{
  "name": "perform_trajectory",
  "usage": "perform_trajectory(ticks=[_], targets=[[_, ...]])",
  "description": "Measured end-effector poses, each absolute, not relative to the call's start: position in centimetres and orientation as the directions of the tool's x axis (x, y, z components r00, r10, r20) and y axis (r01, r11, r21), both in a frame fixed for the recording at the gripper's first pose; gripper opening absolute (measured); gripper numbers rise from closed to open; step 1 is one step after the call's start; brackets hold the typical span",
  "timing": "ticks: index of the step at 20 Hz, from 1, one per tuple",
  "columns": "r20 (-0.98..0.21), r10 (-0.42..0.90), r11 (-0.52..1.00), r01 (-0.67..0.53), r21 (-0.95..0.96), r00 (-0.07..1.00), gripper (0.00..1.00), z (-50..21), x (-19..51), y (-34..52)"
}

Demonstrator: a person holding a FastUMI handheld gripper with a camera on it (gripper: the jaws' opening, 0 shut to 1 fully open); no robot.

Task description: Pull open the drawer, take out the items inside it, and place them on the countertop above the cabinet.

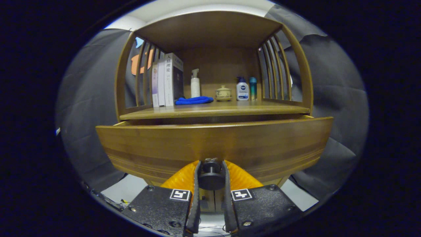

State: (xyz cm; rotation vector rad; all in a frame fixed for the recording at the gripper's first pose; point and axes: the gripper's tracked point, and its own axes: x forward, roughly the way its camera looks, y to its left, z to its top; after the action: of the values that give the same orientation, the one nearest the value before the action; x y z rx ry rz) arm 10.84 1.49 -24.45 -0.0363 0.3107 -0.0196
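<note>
Hand-held gripper (211, 164) closed almost fully, its two fingers (196, 184) pressing from either side on the round dark knob (211, 177) that projects from the middle of the drawer (213, 144) front. The drawer, of brown wood, stands pulled a short way out of the cabinet, its front panel spread wide just beyond the fingertips; its inside is hidden behind the panel, so the contents cannot be told. Directly above the drawer lies the bench (213, 111), the cabinet's wooden top surface, enclosed by a curved slatted frame (274, 65) at each side and a wooden roof overhead. On the bench, from left to right: a row of upright books (167, 80) against the left slats; a folded blue cloth (194, 100) lying flat just beside them; a white pump bottle (195, 84) standing behind the cloth; a small lidded ceramic pot (223, 92) on a saucer near the middle; a white bottle with a blue cap (242, 89); and a slim teal bottle (253, 88) touching or just beside it, near the right slats.
</note>
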Motion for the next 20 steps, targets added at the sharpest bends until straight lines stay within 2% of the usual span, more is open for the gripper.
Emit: perform_trajectory(ticks=[10,20], targets=[[-0.317,0.002,0.998,-0.025,-0.066,0.948,0.32,-24.9,2.3,1.6],[-0.378,0.062,0.996,-0.079,-0.03,0.924,0.32,-25.0,-1.2,2.2]])
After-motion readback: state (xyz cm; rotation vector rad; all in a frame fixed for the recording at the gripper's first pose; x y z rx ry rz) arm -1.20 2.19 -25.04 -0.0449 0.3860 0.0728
